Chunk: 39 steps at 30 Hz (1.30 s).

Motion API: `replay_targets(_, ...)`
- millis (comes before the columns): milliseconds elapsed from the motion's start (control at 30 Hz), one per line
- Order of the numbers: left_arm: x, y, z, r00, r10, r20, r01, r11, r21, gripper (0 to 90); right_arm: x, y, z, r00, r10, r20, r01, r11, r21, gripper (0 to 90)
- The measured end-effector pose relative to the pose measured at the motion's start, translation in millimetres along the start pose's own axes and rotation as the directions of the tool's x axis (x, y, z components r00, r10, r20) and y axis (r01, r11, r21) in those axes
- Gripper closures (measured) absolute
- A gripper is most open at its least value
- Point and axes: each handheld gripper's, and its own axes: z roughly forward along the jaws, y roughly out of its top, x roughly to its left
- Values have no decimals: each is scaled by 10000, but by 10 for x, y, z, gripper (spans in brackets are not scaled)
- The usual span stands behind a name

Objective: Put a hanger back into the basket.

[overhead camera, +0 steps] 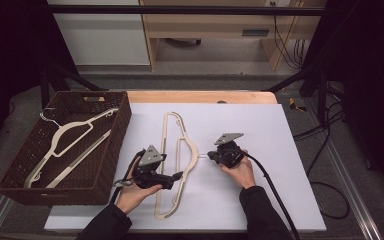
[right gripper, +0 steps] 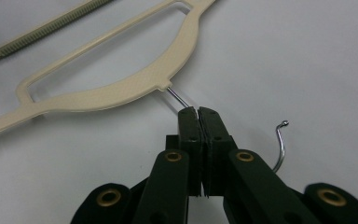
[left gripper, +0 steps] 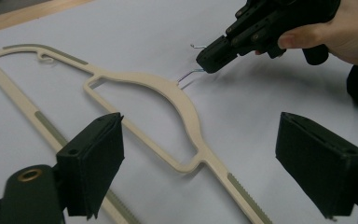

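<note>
On the white sheet [overhead camera: 260,130] covering a wooden table [overhead camera: 200,96], high view: cream hanger [overhead camera: 180,150] lies flat at centre, long axis running 12 to 6 o'clock, metal hook pointing to 3. Right gripper [overhead camera: 211,155] sits at 3 o'clock of it, left gripper [overhead camera: 180,175] at 7 o'clock beside the lower arm. Brown wicker basket [overhead camera: 115,145] at 9 o'clock holds another hanger [overhead camera: 65,135]. Room behind — grey floor, light wooden desk legs, black cables at 2 o'clock.

Left gripper view: own jaws stand wide apart, nothing between the pads, hanger bar on the sheet beyond them — the other gripper pinches the hook wire [left gripper: 189,74] at 1 o'clock.

Right gripper view: jaws fully closed, clamped on the wire hook [right gripper: 179,99] just past the hanger neck; hook tip [right gripper: 282,140] curls out at 3 o'clock. Bare white sheet all round.
</note>
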Motion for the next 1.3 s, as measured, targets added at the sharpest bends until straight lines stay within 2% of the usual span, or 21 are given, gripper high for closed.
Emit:
replay_targets(200,-30,68,234,10000,51,-44,-48,9988,492,252,35,59,-60,9999,-136,15,136,9999,18,891)
replay_targets(367,0,76,411,9998,24,-181,-6,9954,956,310,54,87,-105,10000,-14,-20,14,9999,-102,891)
replay_targets(467,17,58,490,9998,-50,-180,70,9935,1132,354,56,101,-137,10000,-48,-51,47,9999,-154,891)
replay_targets(533,18,48,537,9999,-16,-113,30,9916,1295,384,69,112,-150,10000,15,-23,-15,9998,-211,891)
replay_targets(600,5,45,584,9999,107,-28,-102,9886,1500,410,73,124,-158,9999,-150,20,151,9996,-231,891)
replay_targets(733,-23,51,650,9998,201,81,-212,9865,1623,517,93,140,-171,9999,-149,69,150,9996,-251,891)
replay_targets(900,-28,37,703,9998,220,-29,-210,9816,1900,602,100,147,-187,9998,-191,91,193,9995,-267,892)
replay_targets(1133,-24,20,776,10000,2,-23,3,9725,2328,673,112,163,-199,9997,-217,123,221,9991,-352,891)
replay_targets(1300,-61,44,768,9995,-32,-309,103,9724,2329,710,123,177,-223,9994,-334,102,338,9987,-379,891)
